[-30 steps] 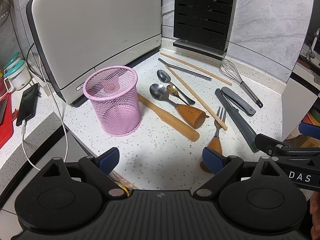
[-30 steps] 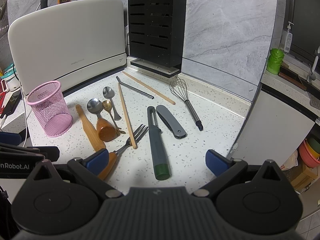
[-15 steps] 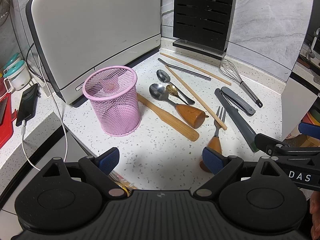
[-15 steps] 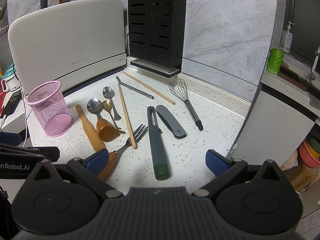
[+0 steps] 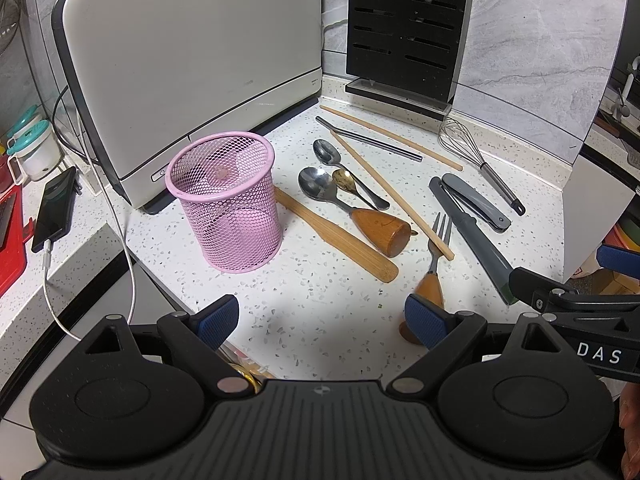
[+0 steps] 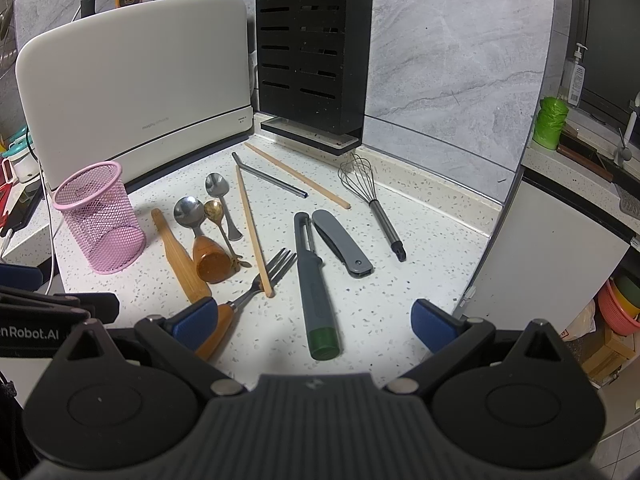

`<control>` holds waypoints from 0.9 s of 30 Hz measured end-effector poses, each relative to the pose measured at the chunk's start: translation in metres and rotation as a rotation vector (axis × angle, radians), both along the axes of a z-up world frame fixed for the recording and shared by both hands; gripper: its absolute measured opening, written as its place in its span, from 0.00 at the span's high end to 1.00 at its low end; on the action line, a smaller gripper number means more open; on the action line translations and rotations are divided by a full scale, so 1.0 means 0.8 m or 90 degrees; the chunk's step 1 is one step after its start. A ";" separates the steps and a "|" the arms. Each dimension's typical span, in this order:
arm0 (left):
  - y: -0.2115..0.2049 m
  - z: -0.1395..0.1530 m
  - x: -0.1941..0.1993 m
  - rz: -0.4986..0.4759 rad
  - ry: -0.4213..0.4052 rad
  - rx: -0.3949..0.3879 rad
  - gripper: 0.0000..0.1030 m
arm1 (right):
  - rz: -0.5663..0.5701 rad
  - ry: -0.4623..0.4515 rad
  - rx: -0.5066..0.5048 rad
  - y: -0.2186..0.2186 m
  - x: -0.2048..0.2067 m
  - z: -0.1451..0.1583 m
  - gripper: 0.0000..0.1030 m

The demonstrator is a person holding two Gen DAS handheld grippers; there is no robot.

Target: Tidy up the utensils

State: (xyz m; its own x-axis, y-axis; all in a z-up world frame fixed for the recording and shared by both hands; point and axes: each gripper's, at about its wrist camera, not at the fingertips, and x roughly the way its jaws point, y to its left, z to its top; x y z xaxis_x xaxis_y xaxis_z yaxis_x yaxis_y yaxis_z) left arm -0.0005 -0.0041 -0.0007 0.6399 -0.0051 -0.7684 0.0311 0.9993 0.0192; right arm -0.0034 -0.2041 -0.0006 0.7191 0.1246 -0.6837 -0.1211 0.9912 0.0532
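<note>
So nothing's been sorted yet as far as I can tell: the pink mesh cup (image 5: 226, 204) near the left edge of the bench (image 5: 320, 304) looks empty, and every utensil is lying loose to its right, from spoons (image 5: 320, 184), chopsticks (image 5: 392, 194) and fork (image 5: 436, 248) to peeler (image 6: 314, 280), folding knife (image 6: 340, 242) and whisk (image 6: 370, 196) toward the back corner. Both the left tongs (image 5: 322, 320) and right tongs (image 6: 312, 320) hover spread wide at the front edge, holding nothing. Basically the whole job is left.
</note>
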 end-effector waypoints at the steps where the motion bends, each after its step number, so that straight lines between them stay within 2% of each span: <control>1: 0.000 0.000 0.000 0.000 0.000 0.000 0.00 | 0.000 0.000 0.000 0.000 0.000 0.000 0.03; 21: 0.001 0.000 0.000 -0.001 0.000 -0.001 0.00 | 0.000 0.000 -0.001 0.000 0.000 0.001 0.03; 24: 0.001 0.001 0.002 -0.003 -0.002 -0.018 0.00 | -0.001 -0.002 0.005 -0.004 -0.001 0.001 0.03; 27: 0.007 0.003 0.006 -0.004 0.006 -0.048 0.11 | 0.003 -0.021 0.030 -0.010 -0.003 0.008 0.03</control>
State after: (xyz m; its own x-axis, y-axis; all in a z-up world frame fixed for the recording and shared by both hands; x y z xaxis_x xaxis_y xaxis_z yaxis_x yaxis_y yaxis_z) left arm 0.0045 0.0012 0.0018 0.6321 -0.0667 -0.7720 0.0366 0.9977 -0.0562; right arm -0.0061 -0.2124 0.0055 0.7404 0.1598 -0.6529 -0.1282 0.9871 0.0961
